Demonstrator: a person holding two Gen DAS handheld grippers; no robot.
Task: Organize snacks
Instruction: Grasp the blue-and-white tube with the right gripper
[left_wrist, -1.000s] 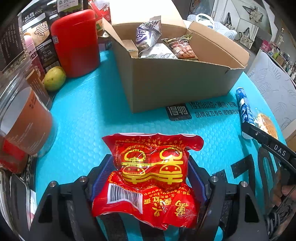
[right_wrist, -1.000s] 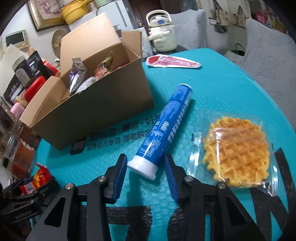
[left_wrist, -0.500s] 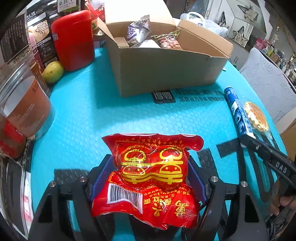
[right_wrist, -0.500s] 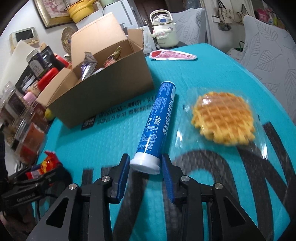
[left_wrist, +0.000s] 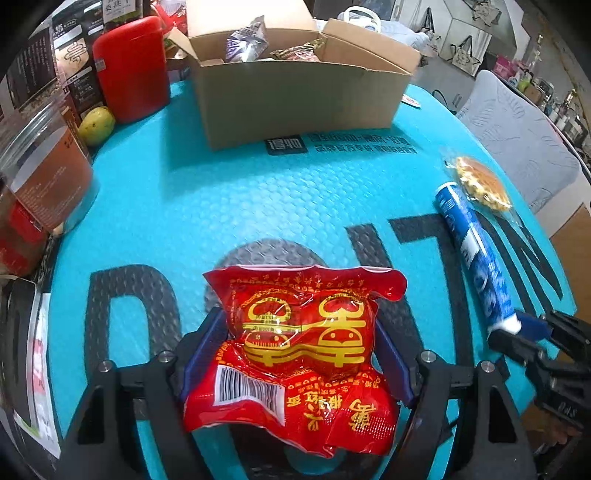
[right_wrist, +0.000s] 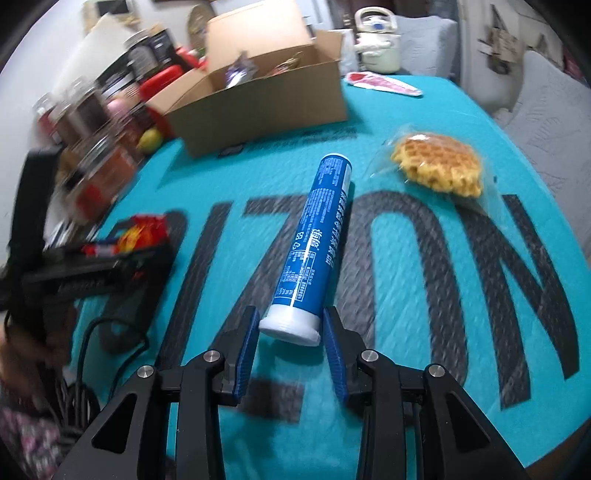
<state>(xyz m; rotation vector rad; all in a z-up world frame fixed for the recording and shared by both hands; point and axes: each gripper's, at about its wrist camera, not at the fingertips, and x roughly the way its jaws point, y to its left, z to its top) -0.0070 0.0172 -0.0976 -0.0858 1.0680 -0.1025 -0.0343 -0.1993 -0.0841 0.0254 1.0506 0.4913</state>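
Now we grip the red snack packet (left_wrist: 299, 354) in our left gripper (left_wrist: 299, 350) above the teal mat (left_wrist: 221, 206), while our right gripper (right_wrist: 290, 339) has just been closing and clamps the white-capped end of the blue tube (right_wrist: 317, 236). Well beyond stands the cardboard box (left_wrist: 295, 96); the wrapped waffle (right_wrist: 439, 166) lies near the tube's far end.

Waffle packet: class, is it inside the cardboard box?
No: the waffle packet lies on the teal mat, apart from the cardboard box.
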